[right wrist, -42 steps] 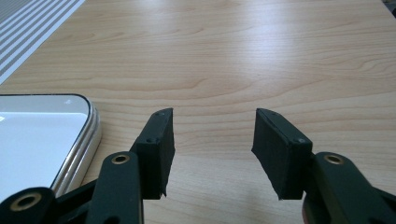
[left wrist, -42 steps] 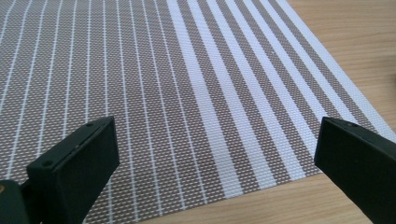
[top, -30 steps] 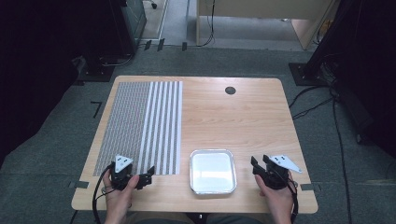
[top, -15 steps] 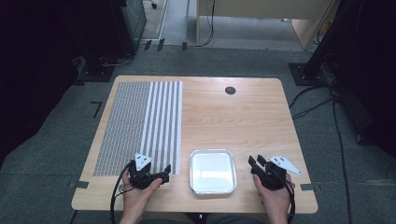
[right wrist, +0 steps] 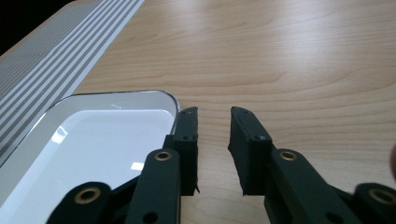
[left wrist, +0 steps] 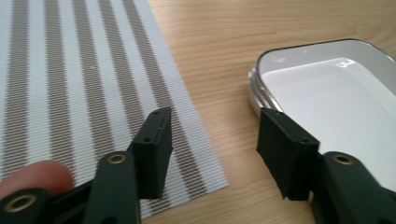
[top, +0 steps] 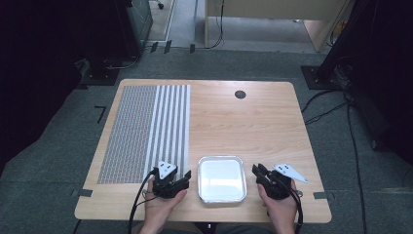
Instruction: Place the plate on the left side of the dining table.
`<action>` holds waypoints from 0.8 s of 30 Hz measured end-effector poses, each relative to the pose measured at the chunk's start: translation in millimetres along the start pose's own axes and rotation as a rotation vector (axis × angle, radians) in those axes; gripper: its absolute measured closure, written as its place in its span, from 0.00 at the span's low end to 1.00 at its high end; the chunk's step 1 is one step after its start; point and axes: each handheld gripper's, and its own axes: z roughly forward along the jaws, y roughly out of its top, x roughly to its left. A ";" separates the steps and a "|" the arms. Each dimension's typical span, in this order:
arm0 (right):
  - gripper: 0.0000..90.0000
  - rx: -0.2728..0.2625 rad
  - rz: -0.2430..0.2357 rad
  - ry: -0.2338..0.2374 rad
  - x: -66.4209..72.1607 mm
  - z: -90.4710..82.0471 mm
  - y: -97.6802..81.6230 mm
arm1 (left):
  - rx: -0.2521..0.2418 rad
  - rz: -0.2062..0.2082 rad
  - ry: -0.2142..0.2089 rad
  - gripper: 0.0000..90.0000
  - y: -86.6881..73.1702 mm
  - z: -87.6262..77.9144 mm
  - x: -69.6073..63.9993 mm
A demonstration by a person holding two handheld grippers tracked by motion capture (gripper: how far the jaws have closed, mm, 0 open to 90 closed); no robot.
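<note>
At the bottom edge of the high view two hands come in, wrists cut off by the frame, each holding a black gripper on the wooden table. The left gripper, at lower centre-left, sits at the near right corner of a striped placemat; in its own view its jaws stand wide apart, one over the mat's corner and the other in front of the near left rim of a shallow white tray, with nothing between them. A fingertip shows blurred at that view's lower left edge. The right gripper, at lower centre-right, lies just beside the tray's right side; its own view shows the jaws parted by a narrower gap, empty, over bare wood, the left jaw hiding part of the tray's rim, so whether it touches cannot be told. The tray lies between the two grippers at lower centre, its far side cut off in both gripper views. Farther up, the mat covers the table's left part, its pattern too fine to make out there. Near the table's far edge sits a small dark round spot, too small to identify.
</note>
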 end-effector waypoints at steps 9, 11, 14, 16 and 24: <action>0.92 0.036 0.032 0.050 7.7 3.6 -2.9 | -0.009 0.053 -0.007 0.66 2.9 9.3 -23.2; 0.93 0.047 0.045 0.069 9.3 4.9 -3.4 | -0.009 0.063 -0.007 0.73 2.7 11.2 -25.9; 0.96 0.071 0.065 0.087 12.1 7.3 -4.8 | -0.012 0.061 -0.015 0.80 1.9 11.8 -26.5; 0.96 0.077 0.077 0.103 12.5 8.1 -5.2 | -0.025 0.052 -0.031 0.79 1.7 9.9 -26.0; 0.99 0.108 0.100 0.106 13.2 13.0 -7.1 | -0.036 0.072 -0.052 0.80 -0.2 6.0 -34.2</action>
